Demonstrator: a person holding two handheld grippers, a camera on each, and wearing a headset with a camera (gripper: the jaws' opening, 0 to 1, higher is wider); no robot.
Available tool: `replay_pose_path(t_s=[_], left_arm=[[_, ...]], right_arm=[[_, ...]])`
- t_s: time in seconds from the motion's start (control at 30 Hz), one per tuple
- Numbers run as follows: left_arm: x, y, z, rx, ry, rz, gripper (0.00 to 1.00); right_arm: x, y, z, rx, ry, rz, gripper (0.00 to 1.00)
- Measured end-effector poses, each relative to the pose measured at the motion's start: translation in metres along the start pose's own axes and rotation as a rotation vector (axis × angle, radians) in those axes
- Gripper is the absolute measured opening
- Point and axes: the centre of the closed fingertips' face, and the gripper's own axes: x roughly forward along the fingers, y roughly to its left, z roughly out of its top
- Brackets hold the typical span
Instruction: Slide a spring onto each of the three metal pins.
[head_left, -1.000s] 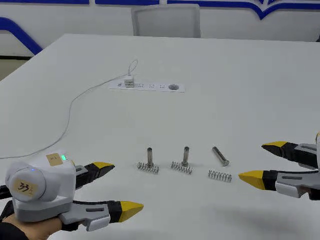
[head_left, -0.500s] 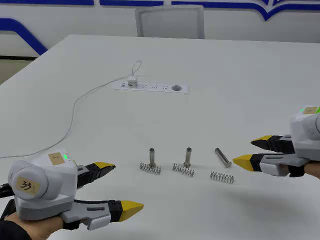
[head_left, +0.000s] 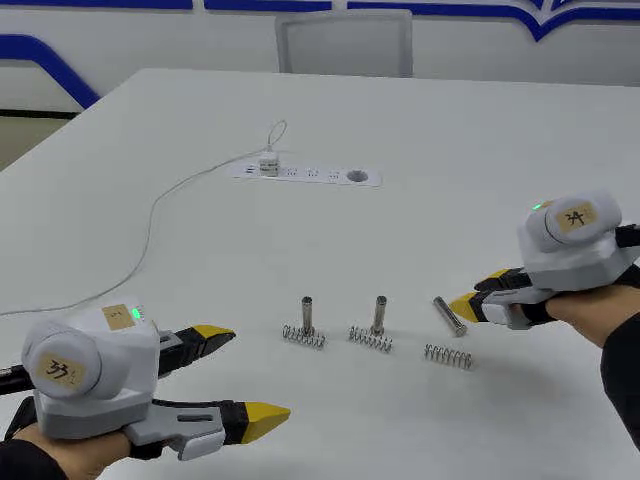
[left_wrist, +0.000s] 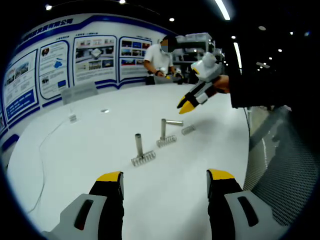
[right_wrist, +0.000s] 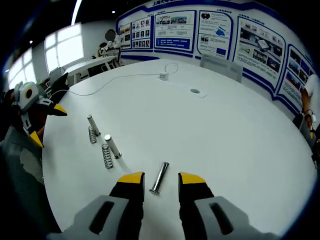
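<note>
right claw (right_wrist: 161, 180) hovers right at the lying pin (right_wrist: 162, 171), jaws part open, one yellow tip on each side of the pin's near end, nothing gripped yet. this pin is the odd one out: flat on the tabletop (head_left: 430, 150), with the loose spring (head_left: 447, 356) just beside it on the person's side. left of the lying pin, the middle pin (head_left: 380, 312) stands upright with the middle spring (head_left: 371, 340) at its foot. further left again, the far-left pin (head_left: 307, 311) stands the same way with the left spring (head_left: 303, 336). left claw (head_left: 240, 372) hangs well to the left of the lying pin and nearer the person, jaws wide, empty.

the step in hand, as i read it, is picking this pin up. to do it well, centre the shaft between the pads and close square across it, so a thin round thing on a slick top doesn't roll or squirt out. grip toward one end and leave the other end free for the spring. go low, close gently, lift straight.

now the hard parts. i can't tell whether the right claw's tips touch the tabletop or hang just above it. the end of the lying pin nearer the person probably carries the wider head, but it's small in the head view. whether the springs by the upright pins touch them or merely lie beside them is too fine to call.
</note>
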Motion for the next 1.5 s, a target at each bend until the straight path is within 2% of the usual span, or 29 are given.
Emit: replay_pose_path(t_s=[0.3, 0.7, 0.83, 1.3, 1.5], left_arm=[[0.000, 0.000, -0.001, 0.000, 0.002, -0.003, 0.69], [0.000, 0.000, -0.002, -0.003, 0.003, 0.000, 0.68], [0.000, 0.000, -0.002, -0.005, 0.003, 0.001, 0.67], [0.000, 0.000, -0.003, -0.006, 0.011, -0.002, 0.66], [0.001, 0.000, -0.003, -0.005, 0.013, -0.001, 0.65]], right_arm=[[0.021, -0.007, 0.001, 0.023, 0.062, -0.018, 0.22], [0.043, -0.004, -0.010, 0.061, 0.149, -0.019, 0.18], [0.051, -0.010, -0.016, 0.085, 0.172, -0.029, 0.18], [0.055, -0.016, -0.019, 0.127, 0.222, -0.046, 0.14], [0.054, -0.010, -0.019, 0.094, 0.270, -0.044, 0.12]])
